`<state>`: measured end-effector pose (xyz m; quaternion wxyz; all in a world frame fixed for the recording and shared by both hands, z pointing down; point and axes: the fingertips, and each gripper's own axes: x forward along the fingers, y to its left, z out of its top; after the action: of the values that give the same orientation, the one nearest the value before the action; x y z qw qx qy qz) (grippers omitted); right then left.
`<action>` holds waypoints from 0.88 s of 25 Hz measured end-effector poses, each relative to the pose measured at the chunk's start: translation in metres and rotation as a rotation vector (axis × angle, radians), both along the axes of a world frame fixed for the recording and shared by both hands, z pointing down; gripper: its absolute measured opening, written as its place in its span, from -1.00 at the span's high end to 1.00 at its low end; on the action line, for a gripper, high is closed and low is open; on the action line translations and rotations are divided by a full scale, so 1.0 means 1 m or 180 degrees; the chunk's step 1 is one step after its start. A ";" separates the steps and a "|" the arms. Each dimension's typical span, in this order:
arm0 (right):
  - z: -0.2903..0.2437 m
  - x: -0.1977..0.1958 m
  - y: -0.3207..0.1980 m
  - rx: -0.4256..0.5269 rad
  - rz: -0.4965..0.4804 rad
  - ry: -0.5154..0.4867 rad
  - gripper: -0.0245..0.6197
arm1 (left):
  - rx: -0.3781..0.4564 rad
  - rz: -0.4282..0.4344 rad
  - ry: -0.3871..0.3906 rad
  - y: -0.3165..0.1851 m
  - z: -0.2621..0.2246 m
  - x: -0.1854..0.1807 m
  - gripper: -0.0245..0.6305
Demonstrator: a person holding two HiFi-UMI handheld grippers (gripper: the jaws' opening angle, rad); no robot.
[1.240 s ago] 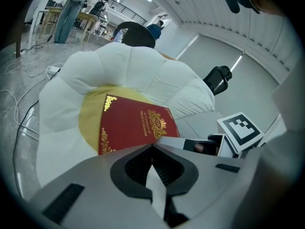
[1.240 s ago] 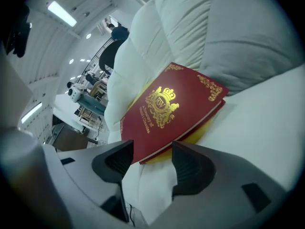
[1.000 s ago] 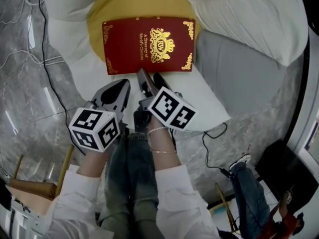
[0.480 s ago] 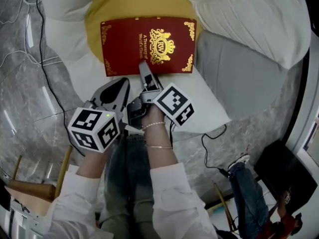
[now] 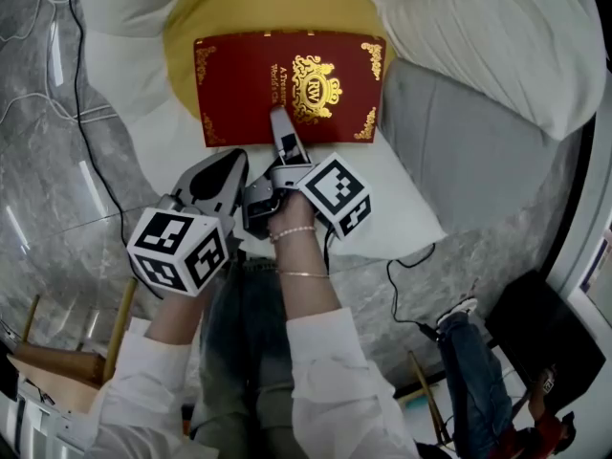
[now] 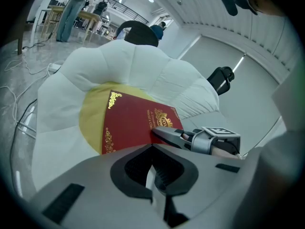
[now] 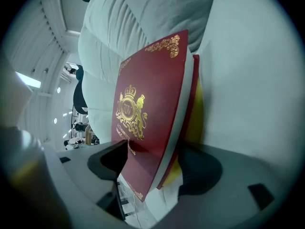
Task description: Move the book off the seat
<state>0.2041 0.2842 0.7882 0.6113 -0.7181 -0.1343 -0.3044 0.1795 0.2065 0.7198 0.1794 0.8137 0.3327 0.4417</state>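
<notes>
A red book with gold ornament lies on a yellow cushion on the white padded seat. My right gripper has its jaws round the book's near edge: one finger lies over the cover, the other is hidden beneath. In the right gripper view the book stands between the jaws of the right gripper, which are opening wide and stand off its covers. My left gripper hovers shut and empty just left of the right one, short of the book.
White puffy cushions ring the seat, with a grey panel at the right. Cables trail over the marbled floor at left. A wooden stool stands at lower left; another person's legs show at lower right.
My right gripper has slid forward over the book's near edge and its jaws have spread. The book sits a touch farther right. The left gripper has barely moved.
</notes>
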 end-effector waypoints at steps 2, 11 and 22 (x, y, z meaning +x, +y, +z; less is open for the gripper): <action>0.001 0.001 0.000 -0.0013 0.0002 -0.0009 -0.06 | -0.0006 -0.0014 0.0001 0.000 0.001 0.003 0.91; 0.004 0.000 -0.001 -0.0012 -0.0016 -0.0079 -0.06 | -0.0023 -0.0001 0.0004 0.005 0.003 0.007 0.91; 0.006 0.004 0.002 0.0020 0.0061 -0.0001 -0.10 | -0.0008 0.0049 0.0031 0.007 0.004 0.007 0.91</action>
<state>0.2084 0.2858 0.7947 0.6164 -0.7148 -0.1404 -0.2991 0.1868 0.2137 0.7240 0.1754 0.8130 0.3403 0.4387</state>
